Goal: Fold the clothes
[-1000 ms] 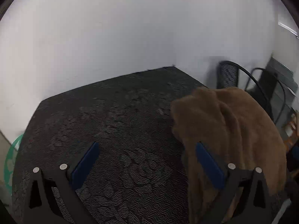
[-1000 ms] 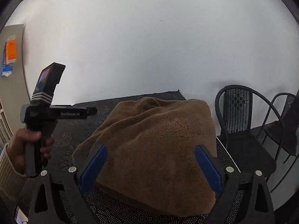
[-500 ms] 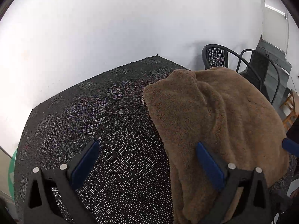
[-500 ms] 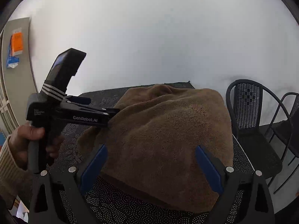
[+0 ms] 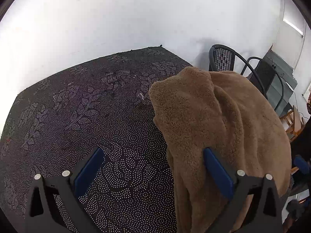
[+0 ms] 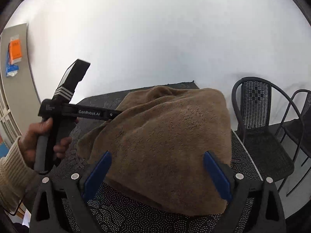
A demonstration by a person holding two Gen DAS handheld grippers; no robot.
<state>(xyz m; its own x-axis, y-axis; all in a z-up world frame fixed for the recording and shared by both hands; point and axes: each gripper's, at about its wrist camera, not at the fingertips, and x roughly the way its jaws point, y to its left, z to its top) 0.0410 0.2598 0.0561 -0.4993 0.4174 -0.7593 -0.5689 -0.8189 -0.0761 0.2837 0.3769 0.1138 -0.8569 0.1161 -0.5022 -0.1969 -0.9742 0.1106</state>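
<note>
Fleece, thick and brown, is what they have to fold: the brown garment (image 6: pixel 171 147) lies in a soft heap on the black patterned table (image 5: pixel 93 116), toward its right edge and partly hanging over the near side. It looks plush and limp, light enough to lift but bulky, likely to sag and bunch (no stiffness to help a crease). I would judge a hem or corner the best hold, since the domed middle offers only loose pile. The left gripper (image 5: pixel 153 171) hovers spread wide at the garment's left flank, gripping nothing. The right gripper (image 6: pixel 157 172) hangs just short of the garment's near edge, equally released. Beyond the garment stand black mesh chairs (image 6: pixel 260 128).
</note>
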